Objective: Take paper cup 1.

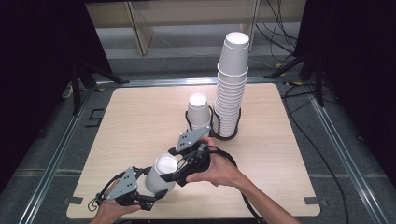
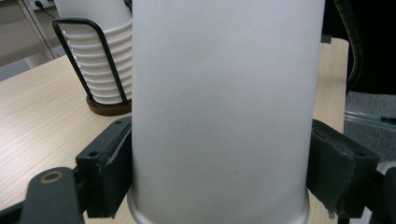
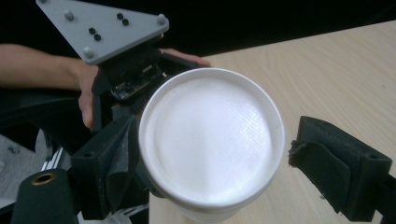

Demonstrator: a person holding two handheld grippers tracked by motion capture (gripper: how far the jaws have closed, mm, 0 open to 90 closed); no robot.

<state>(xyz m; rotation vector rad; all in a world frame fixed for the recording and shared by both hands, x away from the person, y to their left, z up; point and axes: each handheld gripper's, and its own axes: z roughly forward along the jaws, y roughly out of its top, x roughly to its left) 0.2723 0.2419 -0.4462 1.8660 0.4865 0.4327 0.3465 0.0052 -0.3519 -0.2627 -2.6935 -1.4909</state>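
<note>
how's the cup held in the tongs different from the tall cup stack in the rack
The held paper cup is single, tilted, gripped by the left tongs. The cup stack is many nested cups, standing in its wire rack, untouched. Both are white and bottom-up.

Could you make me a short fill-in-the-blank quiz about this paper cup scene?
The left hand-held gripper is shut on an upside-down white ____. The tall stack of cups stands in a black wire ____. The right hand-held gripper has its jaws ____ around the cup's base. The table top is made of ____.
Missing words: cup; holder; open; wood.
</note>
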